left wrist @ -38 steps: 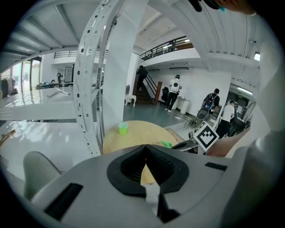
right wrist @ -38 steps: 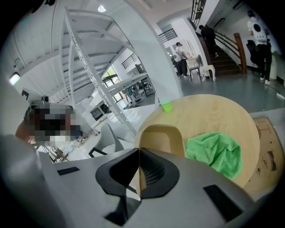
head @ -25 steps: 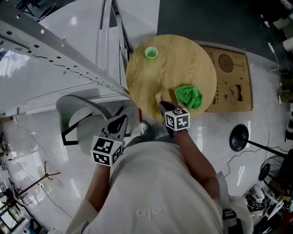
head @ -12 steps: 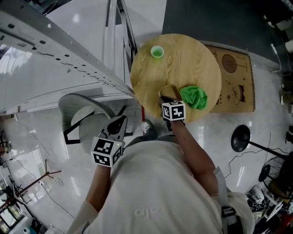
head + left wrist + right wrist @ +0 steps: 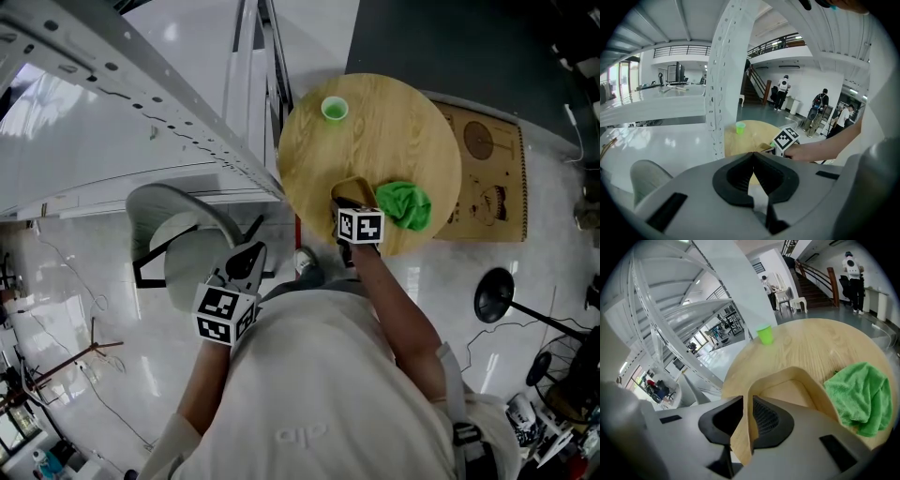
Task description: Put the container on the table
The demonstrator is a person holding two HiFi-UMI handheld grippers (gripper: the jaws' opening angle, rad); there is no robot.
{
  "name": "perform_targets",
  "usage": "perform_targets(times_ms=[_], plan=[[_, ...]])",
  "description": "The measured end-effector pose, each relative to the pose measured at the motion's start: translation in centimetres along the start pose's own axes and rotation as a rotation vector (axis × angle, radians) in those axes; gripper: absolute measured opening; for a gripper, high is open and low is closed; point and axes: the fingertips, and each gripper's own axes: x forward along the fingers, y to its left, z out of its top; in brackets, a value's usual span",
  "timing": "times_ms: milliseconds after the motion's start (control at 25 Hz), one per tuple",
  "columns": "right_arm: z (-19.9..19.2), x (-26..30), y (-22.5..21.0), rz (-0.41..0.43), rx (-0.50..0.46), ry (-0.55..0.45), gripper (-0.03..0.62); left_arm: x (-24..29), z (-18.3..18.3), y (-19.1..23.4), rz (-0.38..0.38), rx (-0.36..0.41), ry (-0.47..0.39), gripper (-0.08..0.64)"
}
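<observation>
Right gripper view, container (image 5: 787, 391) clamped in tool (image 5: 747, 401)

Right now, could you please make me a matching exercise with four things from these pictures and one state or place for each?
1 green cup
2 green cloth
3 wooden container
4 left gripper

a shut, holding nothing
b gripped by the right gripper
c crumpled beside the container
d alone, upright near the far edge of the table

Pairs: 1-d, 2-c, 3-b, 4-a

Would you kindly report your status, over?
Right gripper shut on wooden container's wall, at the round table. Left gripper shut, empty, off to the side. Green cloth right beside container; green cup well clear.
</observation>
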Motion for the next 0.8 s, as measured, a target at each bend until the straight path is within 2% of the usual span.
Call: perform_targets(times_ms=[400, 800], plan=[[1.1, -3.5, 0.4, 0.04, 0.018, -0.054, 0.086, 0.8, 1.4, -1.8, -0.005, 0.012, -0.029, 0.017], [2.8, -12.8, -1.2, 0.071, -0.001, -0.159, 0.026, 3.3, 4.5, -7.0, -0.065, 0.049, -0.068, 0.017]])
